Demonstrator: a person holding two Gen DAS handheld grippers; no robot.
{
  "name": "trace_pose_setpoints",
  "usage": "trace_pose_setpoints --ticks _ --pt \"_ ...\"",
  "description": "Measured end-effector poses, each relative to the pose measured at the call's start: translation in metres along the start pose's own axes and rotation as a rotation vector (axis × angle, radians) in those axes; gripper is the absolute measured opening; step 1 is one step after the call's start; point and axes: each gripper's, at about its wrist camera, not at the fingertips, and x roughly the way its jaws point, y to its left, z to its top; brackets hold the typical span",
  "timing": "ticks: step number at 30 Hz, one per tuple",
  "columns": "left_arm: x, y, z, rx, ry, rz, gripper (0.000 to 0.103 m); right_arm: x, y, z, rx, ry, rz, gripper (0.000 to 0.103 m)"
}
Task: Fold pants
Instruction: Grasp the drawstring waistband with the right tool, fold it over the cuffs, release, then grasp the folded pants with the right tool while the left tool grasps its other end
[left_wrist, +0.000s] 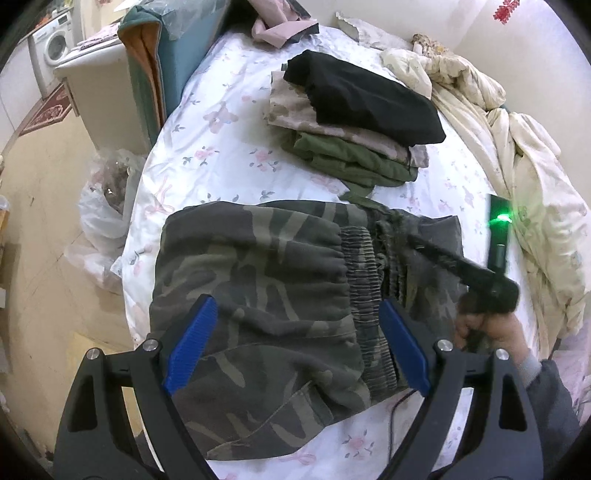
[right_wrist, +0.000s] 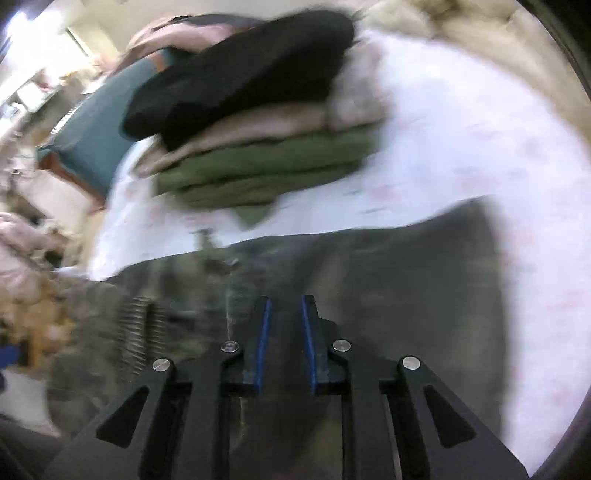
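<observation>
Camo pants (left_wrist: 266, 295) lie folded across the bed (left_wrist: 221, 155), long axis left-right. Left gripper (left_wrist: 295, 332) hangs spread right over them, gripping nothing. Right gripper (right_wrist: 286, 317), jaws nearly together with nothing visibly pinched, is over their waistband end.

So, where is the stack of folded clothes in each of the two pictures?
Left wrist view: stack of folded clothes in the upper middle, on the bed sheet, beyond the camouflage pants.
Right wrist view: stack at upper left of centre, blurred.
Shared landmark: the black garment on top of it.

Motion blur smears the right wrist view, so the camouflage pants (right_wrist: 369, 280) perhaps lie ungripped.
</observation>
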Motion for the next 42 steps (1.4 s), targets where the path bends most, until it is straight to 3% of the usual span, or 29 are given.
trace_pose_setpoints --ticks 2,5,11,16,21,24,26,27,28,30,32,37,41,42 --pt "0.001 0.002 0.003 -0.009 0.007 -0.009 0.087 0.016 0.020 -0.003 -0.069 0.059 0.031 0.017" --pt "0.000 0.003 0.006 -0.003 0.008 -0.019 0.087 0.013 0.045 -0.010 -0.169 0.057 0.078 0.017" --pt "-0.002 0.005 0.009 -0.005 0.002 -0.015 0.087 -0.043 0.037 -0.043 -0.059 0.021 0.079 0.017" --pt "0.002 -0.001 0.006 0.010 0.014 -0.007 0.087 -0.002 0.022 -0.090 0.000 0.146 0.043 0.017" --pt "0.004 -0.008 0.003 0.000 0.021 -0.012 0.087 -0.015 0.012 -0.093 0.079 0.128 0.114 0.017" --pt "0.001 -0.016 0.002 0.020 0.012 -0.013 0.087 -0.068 0.003 -0.098 0.077 0.029 0.110 0.017" --pt "0.001 -0.023 -0.001 0.042 0.006 -0.012 0.087 -0.108 -0.023 -0.105 0.152 -0.055 0.097 0.018" --pt "0.002 -0.025 -0.002 0.053 0.007 -0.008 0.087 -0.119 -0.035 -0.109 0.196 -0.083 0.083 0.031" --pt "0.004 -0.028 -0.004 0.065 0.008 -0.001 0.087 -0.134 -0.053 -0.117 0.270 -0.127 0.077 0.055" --pt "0.007 -0.032 -0.008 0.078 0.012 0.015 0.087 -0.150 -0.079 -0.134 0.388 -0.181 0.066 0.071" --pt "0.011 -0.036 -0.011 0.081 0.023 0.021 0.087 -0.155 -0.107 -0.155 0.506 -0.201 0.057 0.071" --pt "0.020 -0.048 -0.015 0.084 0.032 0.027 0.087 -0.137 -0.140 -0.189 0.633 -0.162 0.042 0.071" --pt "0.023 -0.061 -0.018 0.123 0.002 0.055 0.087 -0.111 -0.151 -0.195 0.690 -0.109 0.154 0.071" --pt "0.025 -0.064 -0.018 0.142 -0.002 0.065 0.087 -0.106 -0.149 -0.194 0.686 -0.109 0.169 0.067"
